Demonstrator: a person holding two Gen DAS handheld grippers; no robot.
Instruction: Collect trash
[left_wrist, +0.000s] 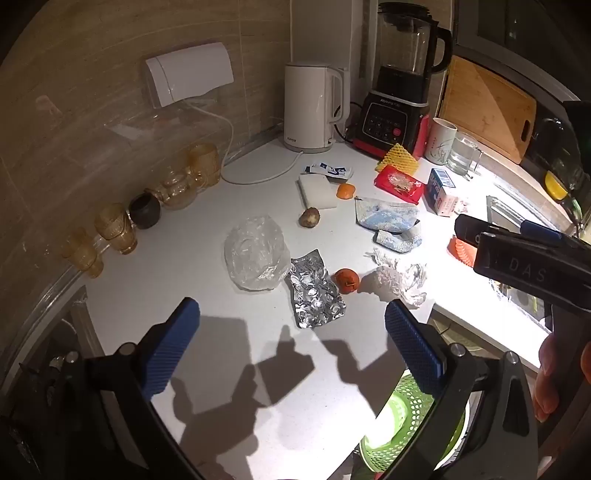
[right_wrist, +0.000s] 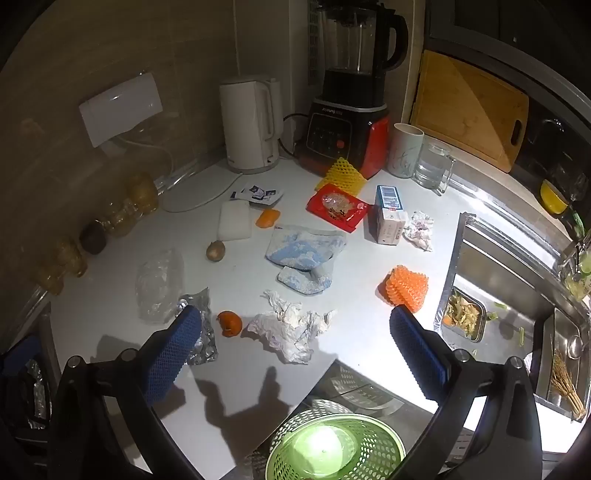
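Left tongs (left_wrist: 291, 321): spread, empty, above the table (left_wrist: 207, 280). Foil blister sheet (left_wrist: 316, 290) just ahead between the tips.
Right tongs (right_wrist: 295, 328): spread, empty. Crumpled tissue (right_wrist: 291, 330) between the tips; green basket (right_wrist: 334, 446) below.

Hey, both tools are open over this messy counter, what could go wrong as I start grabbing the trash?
1. The crumpled tissue lies beside the orange peel; a wide grab may catch both or push the peel away.
2. The foil blister pack lies flat, so fingers could slide over it.
3. The green basket sits below the counter edge; light scraps might miss it when dropped.
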